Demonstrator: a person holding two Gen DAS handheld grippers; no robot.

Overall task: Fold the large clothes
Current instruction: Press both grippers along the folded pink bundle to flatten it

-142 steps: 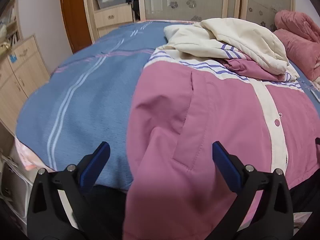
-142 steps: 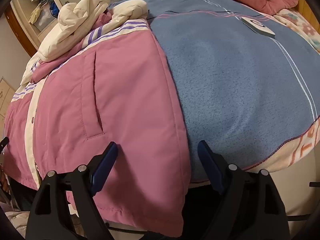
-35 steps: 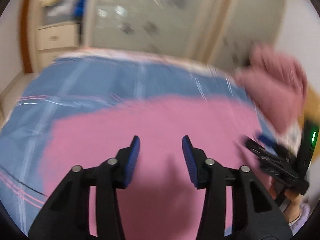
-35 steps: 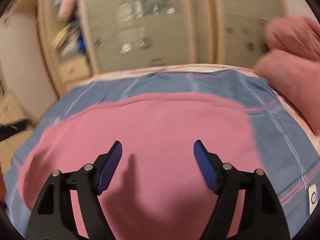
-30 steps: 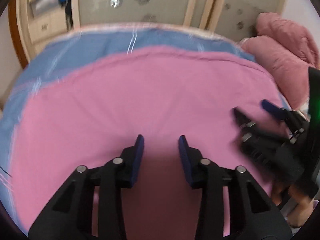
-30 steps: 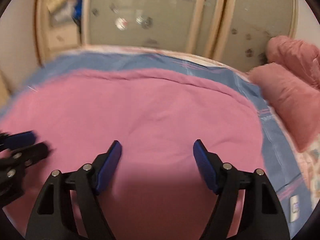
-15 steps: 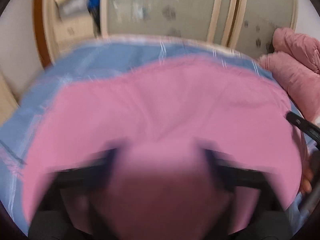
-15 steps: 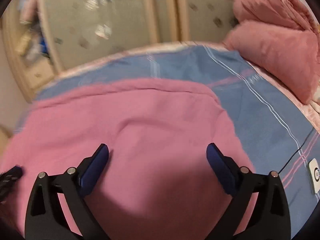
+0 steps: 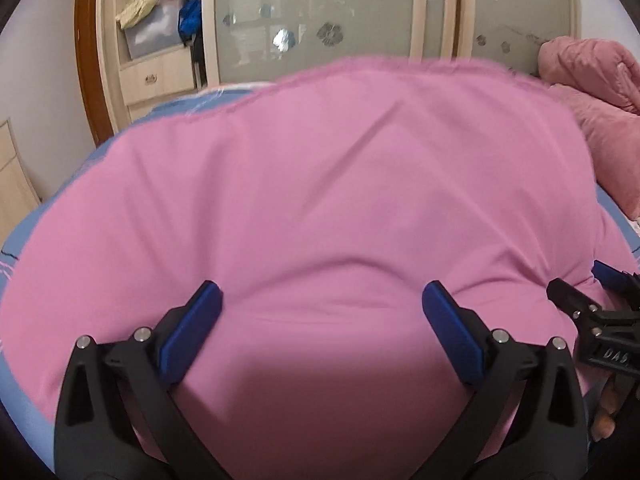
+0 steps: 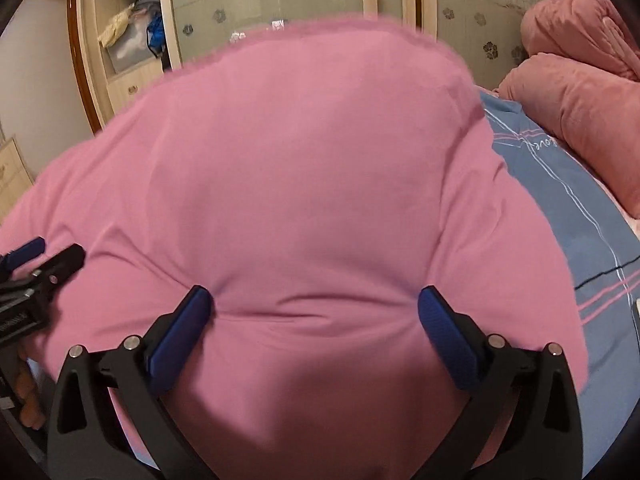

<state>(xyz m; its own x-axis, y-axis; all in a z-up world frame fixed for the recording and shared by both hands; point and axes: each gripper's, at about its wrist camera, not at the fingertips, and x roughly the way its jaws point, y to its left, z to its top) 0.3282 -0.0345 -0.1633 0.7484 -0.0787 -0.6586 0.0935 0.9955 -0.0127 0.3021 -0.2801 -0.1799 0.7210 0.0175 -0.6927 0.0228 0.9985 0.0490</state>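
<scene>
A large pink jacket (image 9: 340,180) lies plain side up on the blue bed and fills most of both views. My left gripper (image 9: 320,292) is open wide just over its near part, and the cloth bulges between the blue pads without being pinched. My right gripper (image 10: 314,296) hovers the same way over the jacket (image 10: 300,160); its jaws are still opening, with loose cloth between them. Each gripper shows in the other's view: the right gripper (image 9: 600,312) at the right edge, the left gripper (image 10: 36,268) at the left edge. The jacket's front and sleeves are hidden.
The blue striped blanket (image 10: 560,184) shows to the right of the jacket, crossed by a thin black cable (image 10: 608,272). A rolled pink quilt (image 10: 580,92) lies at the bed's far right. A wardrobe (image 9: 320,20) stands behind the bed and a low cabinet (image 9: 12,176) to its left.
Both grippers' jaws have spread, the left from a narrow gap to full width. Both hands have come down closer to the jacket, which now fills more of each view.
</scene>
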